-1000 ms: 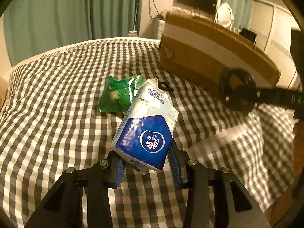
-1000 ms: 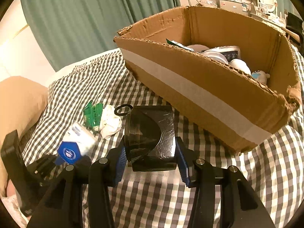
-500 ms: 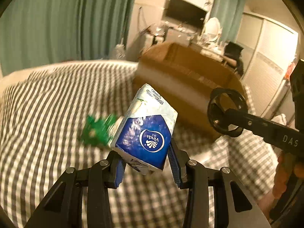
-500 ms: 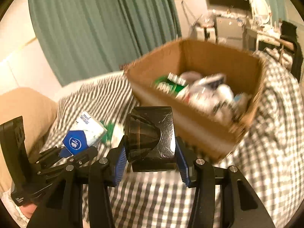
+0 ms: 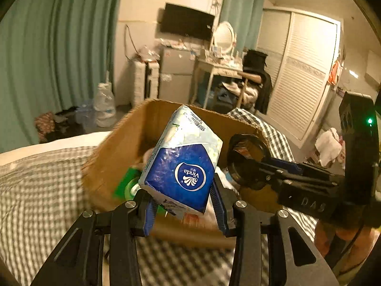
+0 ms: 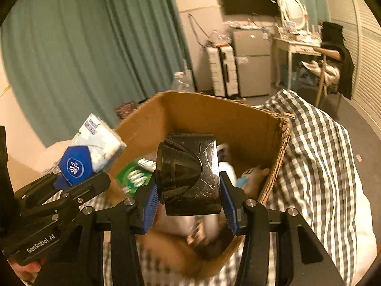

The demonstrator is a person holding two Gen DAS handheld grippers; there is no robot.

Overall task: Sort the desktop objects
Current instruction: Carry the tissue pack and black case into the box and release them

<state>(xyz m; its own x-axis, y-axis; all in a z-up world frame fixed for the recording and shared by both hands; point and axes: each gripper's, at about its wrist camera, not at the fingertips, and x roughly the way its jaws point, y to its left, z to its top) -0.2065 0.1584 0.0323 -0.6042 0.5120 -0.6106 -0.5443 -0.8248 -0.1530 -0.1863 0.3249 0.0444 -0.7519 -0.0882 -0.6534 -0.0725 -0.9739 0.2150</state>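
Cardboard box (image 6: 207,116) now sits right under both grippers, up from the bed a second ago; my left jaws pinch the tissue pack (image 5: 184,162), right jaws the tape roll (image 6: 189,174), ready to drop.

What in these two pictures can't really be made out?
- Cardboard box contents: in the right wrist view, the black tape roll covers the middle, and the near part is motion-blurred.
- Left wrist view: the tissue pack hides most of the box's inside.
- Green packet: its print is too blurred to read.
- Dresser clutter: too small.
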